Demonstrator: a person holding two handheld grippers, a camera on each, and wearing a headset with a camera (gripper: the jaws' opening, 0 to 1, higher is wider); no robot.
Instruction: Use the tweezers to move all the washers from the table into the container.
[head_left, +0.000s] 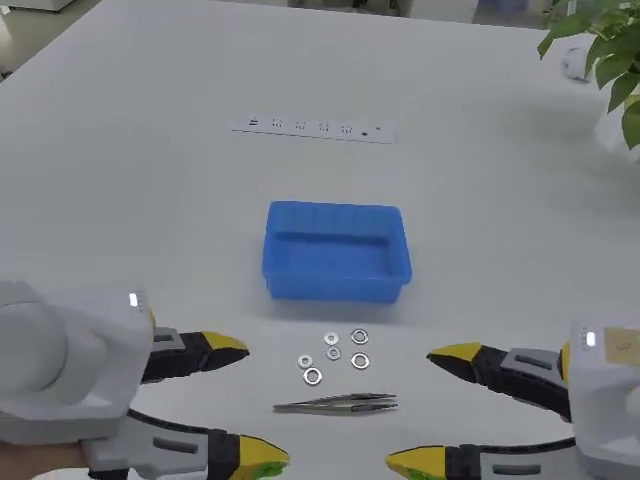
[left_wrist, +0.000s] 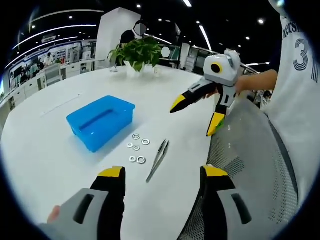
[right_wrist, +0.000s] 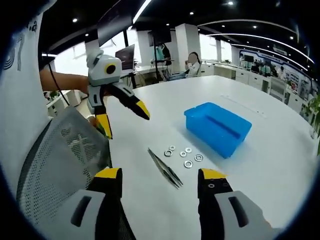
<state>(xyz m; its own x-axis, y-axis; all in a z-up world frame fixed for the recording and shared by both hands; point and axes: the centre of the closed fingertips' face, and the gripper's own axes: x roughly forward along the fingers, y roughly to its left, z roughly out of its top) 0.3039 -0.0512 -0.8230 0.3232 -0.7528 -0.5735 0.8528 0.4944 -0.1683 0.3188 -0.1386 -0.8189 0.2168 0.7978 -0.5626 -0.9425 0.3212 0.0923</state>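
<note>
Several small metal washers (head_left: 335, 355) lie in a cluster on the white table, just in front of the blue container (head_left: 335, 255). The tweezers (head_left: 337, 404) lie flat right below the washers, nearer to me. My left gripper (head_left: 262, 405) is at the lower left and my right gripper (head_left: 410, 408) at the lower right. Both stand open and empty, with the tweezers between them. In the left gripper view the tweezers (left_wrist: 157, 160) and washers (left_wrist: 136, 147) lie ahead of the open jaws. In the right gripper view the tweezers (right_wrist: 165, 167), washers (right_wrist: 182, 156) and container (right_wrist: 217, 127) lie ahead.
A white power strip (head_left: 315, 129) lies flat beyond the container. A potted plant (head_left: 600, 50) stands at the far right. A grey mesh chair back (left_wrist: 240, 150) is at the near table edge beside me.
</note>
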